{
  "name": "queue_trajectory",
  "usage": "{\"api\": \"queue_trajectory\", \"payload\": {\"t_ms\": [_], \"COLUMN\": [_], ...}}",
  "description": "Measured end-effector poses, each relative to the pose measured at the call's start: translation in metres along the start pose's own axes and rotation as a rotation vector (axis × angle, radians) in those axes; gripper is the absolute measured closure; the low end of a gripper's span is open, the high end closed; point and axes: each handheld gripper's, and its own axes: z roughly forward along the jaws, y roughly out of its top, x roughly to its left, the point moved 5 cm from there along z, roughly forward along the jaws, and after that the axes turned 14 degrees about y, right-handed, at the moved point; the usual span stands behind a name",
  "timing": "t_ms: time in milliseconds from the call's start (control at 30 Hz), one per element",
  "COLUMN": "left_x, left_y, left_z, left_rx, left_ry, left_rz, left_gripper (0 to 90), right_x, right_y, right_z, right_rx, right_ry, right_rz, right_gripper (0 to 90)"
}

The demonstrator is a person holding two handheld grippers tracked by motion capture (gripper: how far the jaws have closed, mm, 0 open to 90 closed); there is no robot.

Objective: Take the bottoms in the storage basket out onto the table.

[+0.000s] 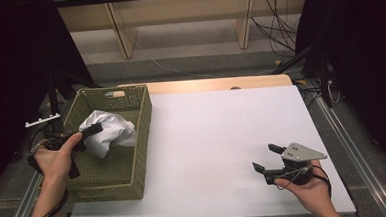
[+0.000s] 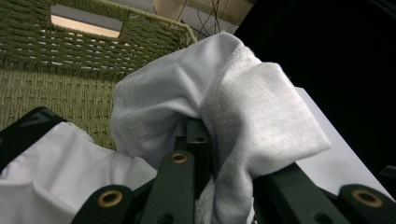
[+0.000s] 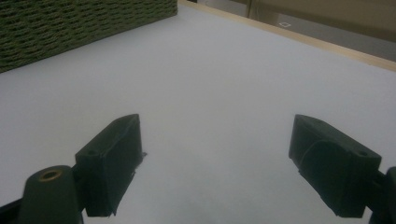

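Observation:
A crumpled white cloth [image 1: 109, 133] lies in the green woven basket [image 1: 143, 133] at the table's left. My left gripper [image 1: 94, 128] reaches into the basket from the left and is shut on a fold of that cloth. In the left gripper view the white cloth [image 2: 261, 112] is pinched between the black jaws and drapes over them, with the basket wall [image 2: 70, 56] behind. A black band [image 2: 28, 126] edges another part of the fabric. My right gripper [image 1: 264, 157] is held open over the table's front right, nothing between its fingers [image 3: 114, 158].
The white table top [image 1: 217, 137] stretches between the basket and the right hand. Its wooden far edge [image 1: 219, 83] borders the floor, where cables and wooden furniture legs stand. Dark curtains hang at both sides.

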Motion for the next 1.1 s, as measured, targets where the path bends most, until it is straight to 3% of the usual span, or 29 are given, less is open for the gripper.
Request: {"api": "queue_trajectory", "payload": {"t_ms": [400, 1100], "left_x": [-0.01, -0.019], "left_y": [0.01, 0.029], "left_z": [-0.004, -0.011], "left_rx": [-0.056, -0.14], "left_ry": [-0.005, -0.021], "left_rz": [0.013, -0.015], "left_gripper": [80.5, 80.5], "right_x": [0.0, -0.001], "right_y": [0.001, 0.001], "right_z": [-0.001, -0.001], "right_rx": [-0.006, -0.007], "right_ry": [-0.001, -0.001], "right_rz": [0.004, 0.002], "right_gripper": [18.2, 18.1]}}
